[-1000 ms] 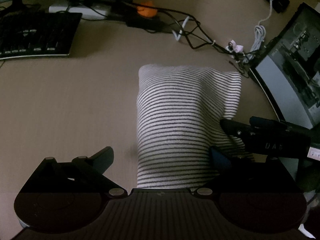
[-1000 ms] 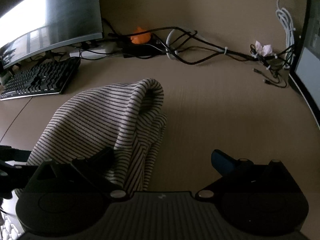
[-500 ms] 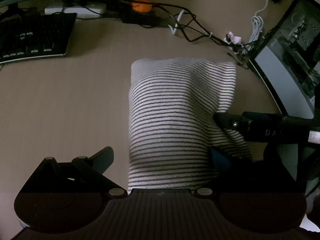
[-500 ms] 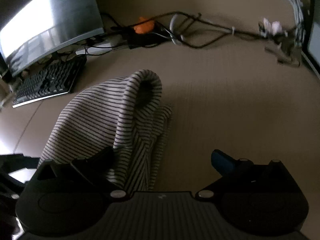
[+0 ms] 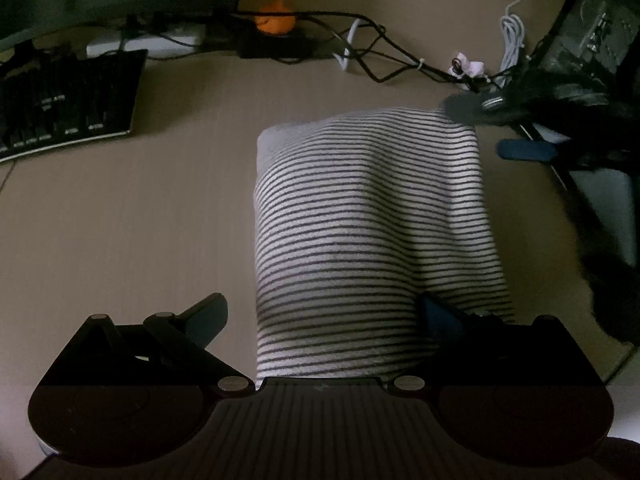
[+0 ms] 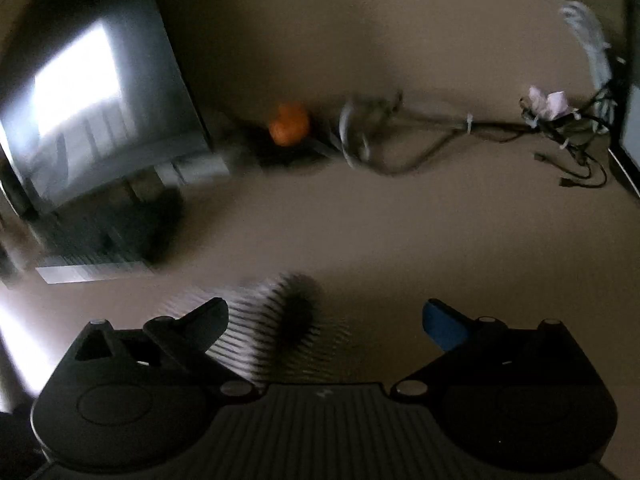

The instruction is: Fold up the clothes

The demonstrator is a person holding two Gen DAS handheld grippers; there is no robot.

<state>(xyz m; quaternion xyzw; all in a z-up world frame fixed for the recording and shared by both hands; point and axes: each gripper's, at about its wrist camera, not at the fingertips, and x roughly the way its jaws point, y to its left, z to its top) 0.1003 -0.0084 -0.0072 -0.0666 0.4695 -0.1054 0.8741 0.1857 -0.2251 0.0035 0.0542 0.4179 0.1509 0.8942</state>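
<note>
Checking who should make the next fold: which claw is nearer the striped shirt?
Left. The left claw hovers open directly over the striped shirt's near end; the right claw is open by its far right corner.

My open left claw (image 5: 322,312) sits over the stripy cloth (image 5: 372,232) lying on the table (image 5: 120,220).

Left gripper (image 5: 322,312) low and level, jaws spread wide apart. Right gripper (image 6: 326,314) also wide apart, holding nothing, view blurred.
</note>
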